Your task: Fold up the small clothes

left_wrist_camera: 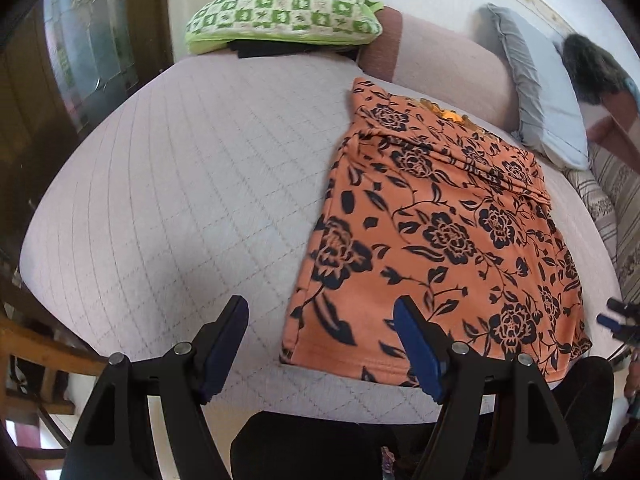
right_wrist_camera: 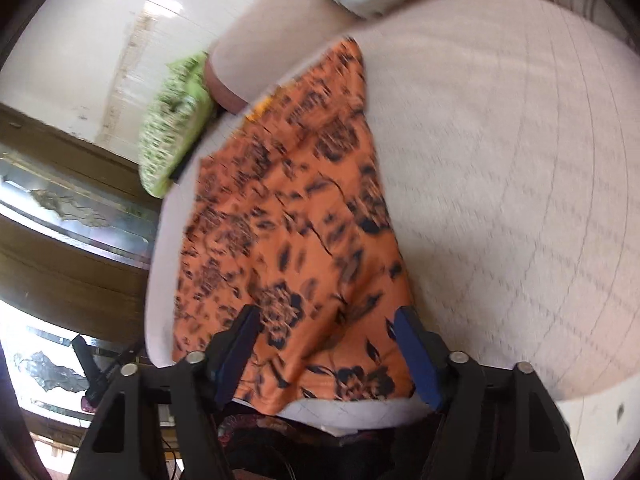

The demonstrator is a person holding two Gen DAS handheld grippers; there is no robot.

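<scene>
An orange garment with a black flower print (left_wrist_camera: 436,240) lies flat on the pale quilted bed (left_wrist_camera: 180,208), folded into a long panel running from the near edge toward the pillows. My left gripper (left_wrist_camera: 320,316) is open and empty, above the bed's near edge at the garment's near left corner. In the right wrist view, which is blurred, the same garment (right_wrist_camera: 288,216) lies ahead, and my right gripper (right_wrist_camera: 326,328) is open and empty above its near hem. The right gripper also shows at the right edge of the left wrist view (left_wrist_camera: 620,320).
A green checked pillow (left_wrist_camera: 280,8) on dark folded cloth sits at the far left of the bed. A pink bolster (left_wrist_camera: 440,52) and a grey pillow (left_wrist_camera: 544,96) lie at the head. A wooden cabinet with glass (right_wrist_camera: 72,208) stands beside the bed.
</scene>
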